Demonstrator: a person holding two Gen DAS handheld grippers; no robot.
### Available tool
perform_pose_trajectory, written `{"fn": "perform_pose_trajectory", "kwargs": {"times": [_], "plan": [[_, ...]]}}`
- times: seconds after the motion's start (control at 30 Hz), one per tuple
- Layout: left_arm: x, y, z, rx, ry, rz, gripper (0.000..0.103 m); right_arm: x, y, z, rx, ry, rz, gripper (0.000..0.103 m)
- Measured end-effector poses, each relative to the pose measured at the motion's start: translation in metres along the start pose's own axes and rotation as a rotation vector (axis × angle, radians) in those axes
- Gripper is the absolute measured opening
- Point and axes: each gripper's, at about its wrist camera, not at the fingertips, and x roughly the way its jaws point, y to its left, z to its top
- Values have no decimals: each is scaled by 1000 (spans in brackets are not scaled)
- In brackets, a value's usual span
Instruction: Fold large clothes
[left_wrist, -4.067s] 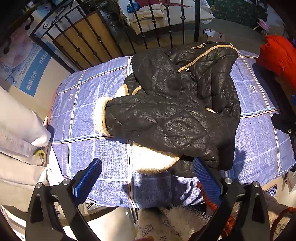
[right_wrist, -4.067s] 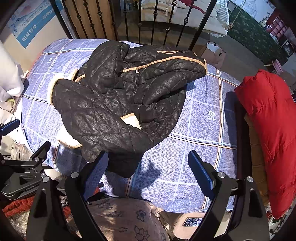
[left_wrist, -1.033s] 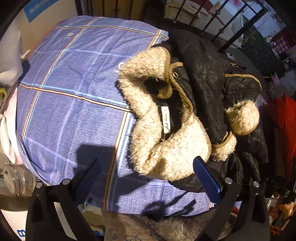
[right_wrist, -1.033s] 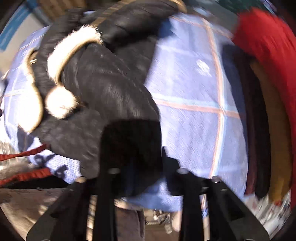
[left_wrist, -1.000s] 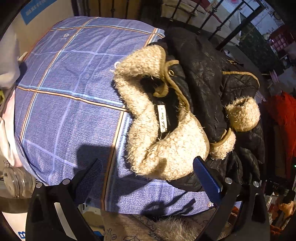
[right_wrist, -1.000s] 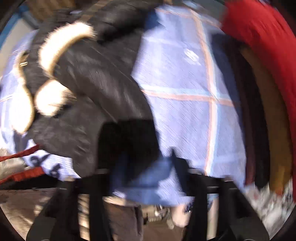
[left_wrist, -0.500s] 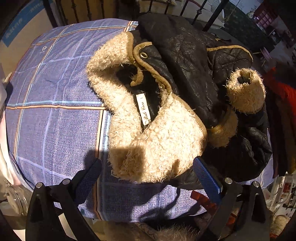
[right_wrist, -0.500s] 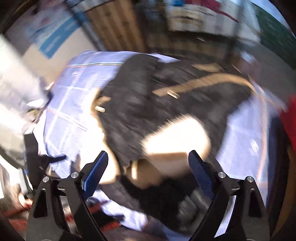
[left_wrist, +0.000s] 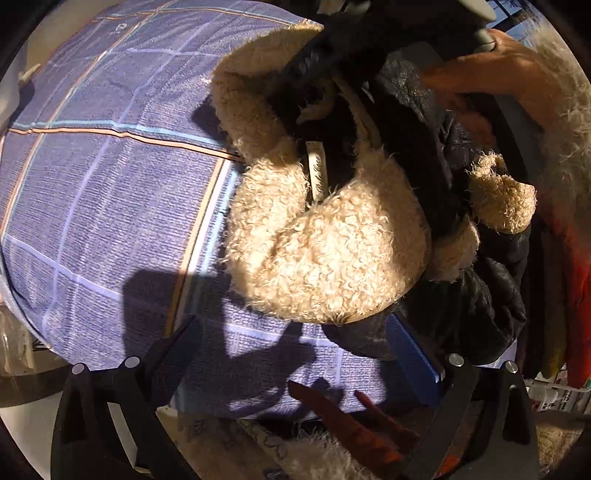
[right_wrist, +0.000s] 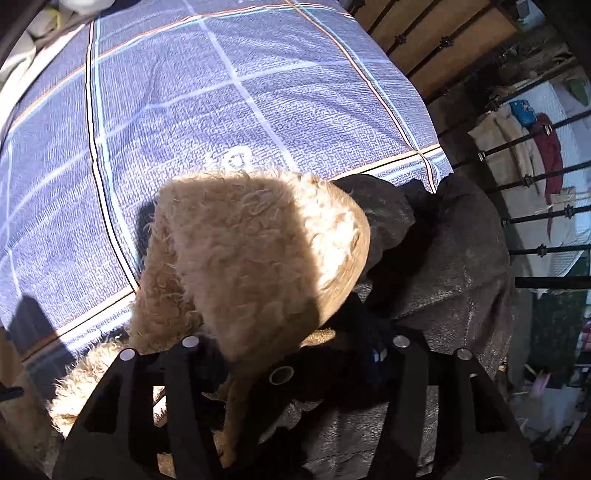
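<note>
A black quilted jacket (left_wrist: 436, 155) with a cream fleece collar (left_wrist: 325, 251) lies bunched on the blue checked bedspread (left_wrist: 110, 192), towards its right side in the left wrist view. The right gripper (right_wrist: 288, 354) points down over the collar, its jaws closing with the collar's edge between them. The left gripper (left_wrist: 295, 354) hovers at the bed's near edge, fingers spread wide, holding nothing. A black metal bed rail (right_wrist: 532, 181) stands beyond.

neck label (left_wrist: 318, 173) on jacket (left_wrist: 424, 155): script brand, unreadable.
</note>
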Motion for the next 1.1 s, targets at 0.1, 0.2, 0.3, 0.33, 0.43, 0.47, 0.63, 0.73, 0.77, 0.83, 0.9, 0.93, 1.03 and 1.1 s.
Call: {"fn": "perform_pose_trajectory", "kwargs": {"times": [0.1, 0.2, 0.3, 0.33, 0.43, 0.47, 0.63, 0.73, 0.77, 0.83, 0.9, 0.93, 1.03, 1.1], "plan": [[20, -16, 6, 17, 30, -31, 97, -27, -47, -7, 216, -45, 120, 40], [34, -37, 12, 67, 41, -10, 97, -57, -96, -25, 448, -88, 276, 31], [36, -57, 17, 121, 18, 7, 97, -104, -131, -51, 600, -203, 380, 25], [35, -64, 21, 137, -2, 10, 97, -120, -138, -60, 617, -234, 385, 25], [28, -86, 34, 193, -70, 29, 91, -169, -164, -104, 659, -364, 413, 24], [24, -95, 40, 218, -100, 32, 72, -180, -171, -114, 668, -398, 415, 24], [-29, -143, 67, 339, -235, -16, 27, -266, -196, -182, 741, -607, 377, 22], [-92, -159, 82, 370, -364, -60, 18, -325, -221, -231, 818, -755, 302, 18], [-117, -164, 86, 387, -424, -59, 15, -341, -228, -247, 847, -800, 283, 18], [-168, -176, 92, 434, -551, -34, 13, -364, -238, -281, 881, -870, 253, 17], [-214, -189, 92, 483, -649, -4, 12, -391, -239, -318, 913, -944, 233, 17], [-236, -196, 88, 505, -694, 2, 12, -404, -234, -332, 914, -984, 235, 17], [-313, -216, 67, 591, -875, 40, 12, -461, -206, -363, 857, -1125, 199, 17], [-364, -222, 56, 609, -966, -22, 12, -505, -190, -377, 801, -1231, 159, 17]]}}
